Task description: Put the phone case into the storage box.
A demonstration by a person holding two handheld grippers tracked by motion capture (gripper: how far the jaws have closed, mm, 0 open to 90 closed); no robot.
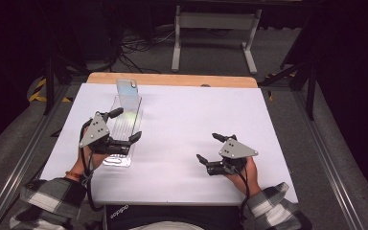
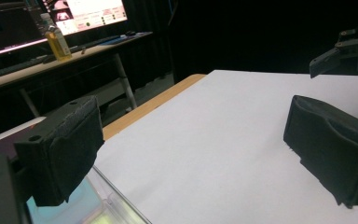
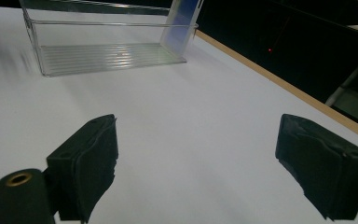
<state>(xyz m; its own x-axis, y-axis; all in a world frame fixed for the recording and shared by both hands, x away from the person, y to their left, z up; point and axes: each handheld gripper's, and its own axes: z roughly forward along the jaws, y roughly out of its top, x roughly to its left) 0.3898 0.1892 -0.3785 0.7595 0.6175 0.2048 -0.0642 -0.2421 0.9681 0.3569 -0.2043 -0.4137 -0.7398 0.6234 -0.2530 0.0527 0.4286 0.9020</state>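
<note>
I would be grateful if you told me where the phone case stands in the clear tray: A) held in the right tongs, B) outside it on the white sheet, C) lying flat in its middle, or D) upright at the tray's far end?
D: the phone case stands upright at the far end of the clear tray, and the right tongs are open on nothing.

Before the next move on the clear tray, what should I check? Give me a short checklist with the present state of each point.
1. Left gripper open: ok.
2. Right gripper open and holding nothing: ok.
3. Left gripper placed over the clear tray, jaws on both sides: ok.
4. Phone case leaning upright at the tray's far end: ok.
5. Tray flat on the white sheet: ok.
6. Left jaws touching the tray walls: cannot tell.
</note>
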